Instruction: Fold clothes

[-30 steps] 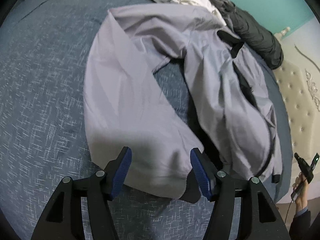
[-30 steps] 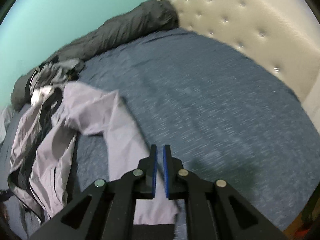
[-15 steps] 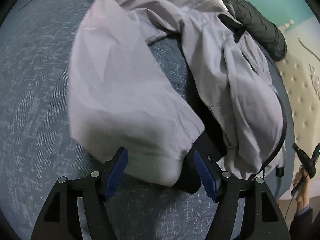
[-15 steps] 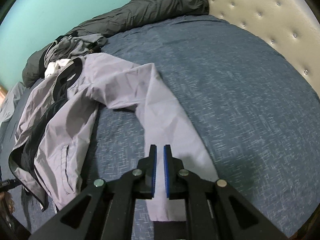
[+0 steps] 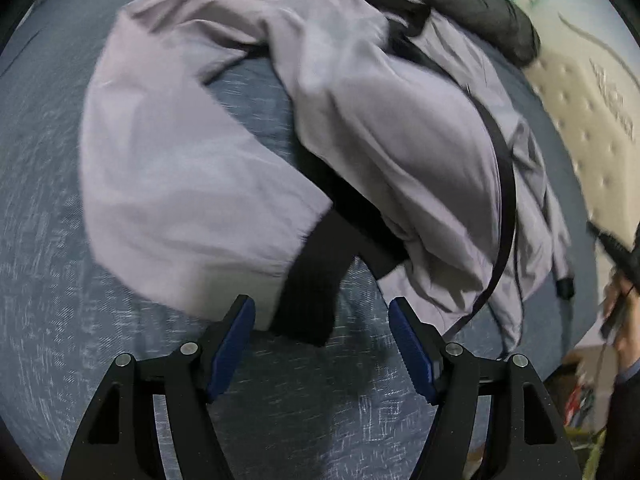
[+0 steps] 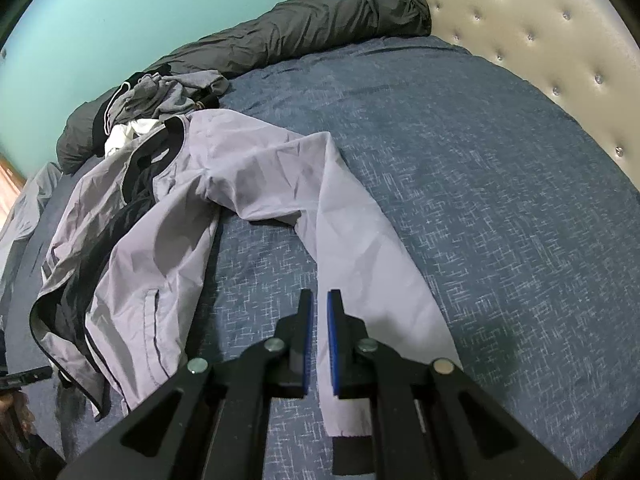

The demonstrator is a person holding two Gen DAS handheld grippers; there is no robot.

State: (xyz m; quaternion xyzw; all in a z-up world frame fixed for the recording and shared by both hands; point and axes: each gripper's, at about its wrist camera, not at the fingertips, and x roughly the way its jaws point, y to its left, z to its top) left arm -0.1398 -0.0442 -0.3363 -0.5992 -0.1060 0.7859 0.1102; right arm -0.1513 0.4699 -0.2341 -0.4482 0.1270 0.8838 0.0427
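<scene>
the lilac jacket lies crumpled on the blue bedspread, one sleeve running toward 5 o'clock, its black cuff between the left gripper pads, which stand apart and touch nothing; the right gripper hangs over the sleeve, jaws together; dark bedding lies at 12 o'clock

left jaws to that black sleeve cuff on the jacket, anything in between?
Nothing visible. The left gripper is open, and the black cuff of the lilac jacket lies on the blue bedspread just ahead of the gap between its jaws. Only bare bedspread separates them. The frame is blurred, so small snags may not show.
</scene>
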